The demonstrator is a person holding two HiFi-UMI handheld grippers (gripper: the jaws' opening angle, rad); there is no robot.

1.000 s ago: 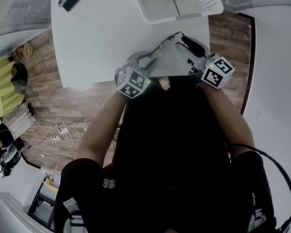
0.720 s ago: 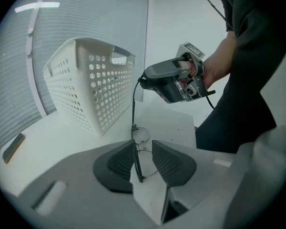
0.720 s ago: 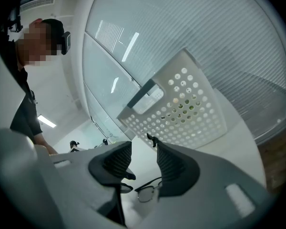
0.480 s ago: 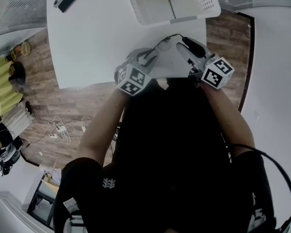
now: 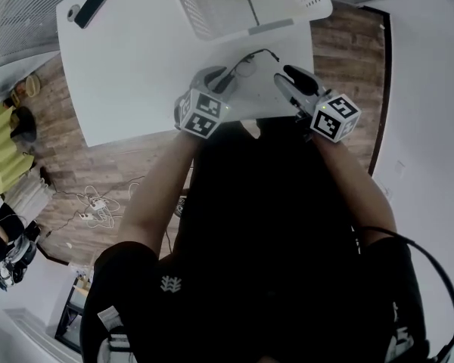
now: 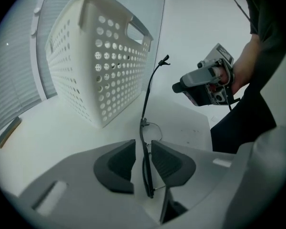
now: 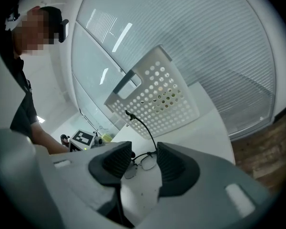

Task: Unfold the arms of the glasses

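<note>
Thin black-rimmed glasses point(image 6: 150, 89) hang over the white table point(image 5: 136, 74) near its front edge. My left gripper point(image 6: 143, 149) has the front frame edge-on between its pads, and the jaws are closing on it. One arm point(image 7: 145, 130) is swung out and points up toward the basket. In the head view the glasses point(image 5: 251, 54) reach out from the left gripper point(image 5: 225, 78). My right gripper point(image 5: 287, 82) is just right of them and apart from them. The right gripper point(image 7: 144, 159) holds its pads apart with nothing between them.
A white perforated basket point(image 5: 272, 25) with a green plant inside stands just behind the glasses. A dark phone point(image 5: 91, 6) lies at the table's far left corner. Wooden floor shows beyond the table's left and right edges.
Both grippers have shifted a little farther over the table toward the basket and sunk lower. The glasses went along at the left gripper.
</note>
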